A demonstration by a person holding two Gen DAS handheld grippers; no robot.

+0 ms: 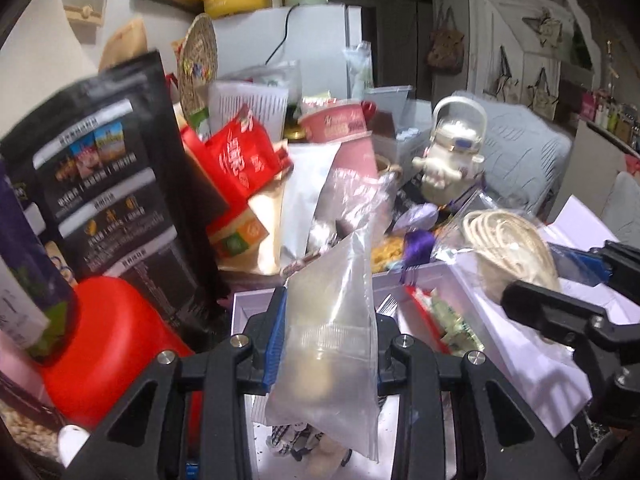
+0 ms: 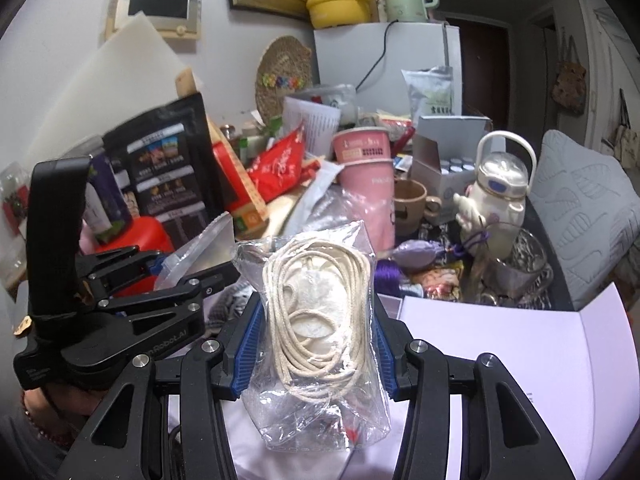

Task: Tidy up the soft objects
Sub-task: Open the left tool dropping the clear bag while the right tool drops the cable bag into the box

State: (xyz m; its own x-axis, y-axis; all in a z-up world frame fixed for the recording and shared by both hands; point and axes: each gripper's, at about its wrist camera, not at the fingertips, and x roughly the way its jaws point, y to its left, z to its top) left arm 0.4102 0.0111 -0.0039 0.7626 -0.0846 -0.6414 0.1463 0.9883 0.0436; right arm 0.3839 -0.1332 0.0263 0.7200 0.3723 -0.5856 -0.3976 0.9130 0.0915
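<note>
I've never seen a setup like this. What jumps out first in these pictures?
Two black claws with blue pads, each shut on a clear bag: the left claw holds a frosted zip bag, the right claw a bag of coiled cream cord. Behind them the table is piled high, with a tall pink cup mid-table and a white astronaut-shaped bottle to its right.

clear glossy plastic bag point(image 1: 332, 344), crinkly clear wrap over matt cotton cord point(image 2: 316, 320), shiny glass mug point(image 2: 516, 264), woven straw mat point(image 2: 284, 76).
</note>
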